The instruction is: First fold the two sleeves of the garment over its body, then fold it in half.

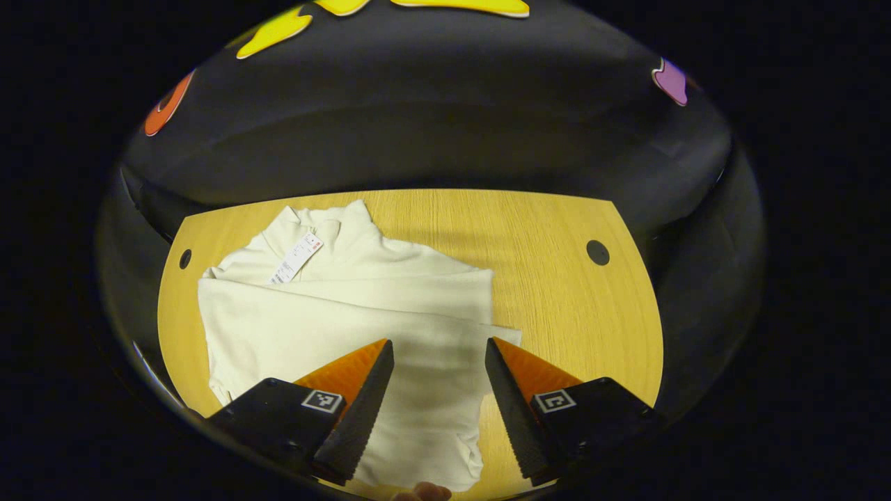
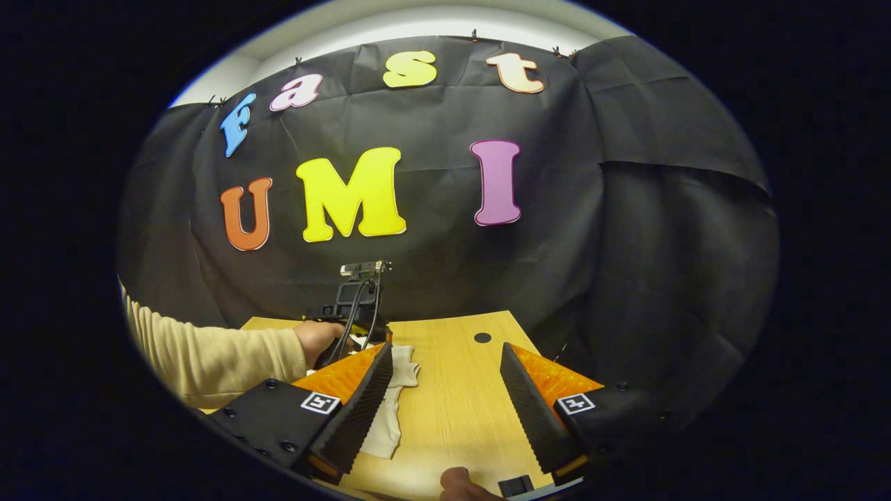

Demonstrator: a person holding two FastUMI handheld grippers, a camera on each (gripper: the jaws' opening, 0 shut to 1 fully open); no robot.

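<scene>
Fingers of the left gripper (image 1: 439,348) are spread wide and empty above the cream garment (image 1: 348,313), which lies on the wooden table (image 1: 557,306), both sleeves crossed over its body, collar toward 11 o'clock. A white tag (image 1: 296,259) sits by the collar; its print is too small to read. Spread and empty too, the right gripper (image 2: 445,351) hovers over bare wood, a garment edge at 9 o'clock. A hand (image 2: 317,339) in a cream sleeve (image 2: 209,355) holds the other gripper at 10 o'clock.
</scene>
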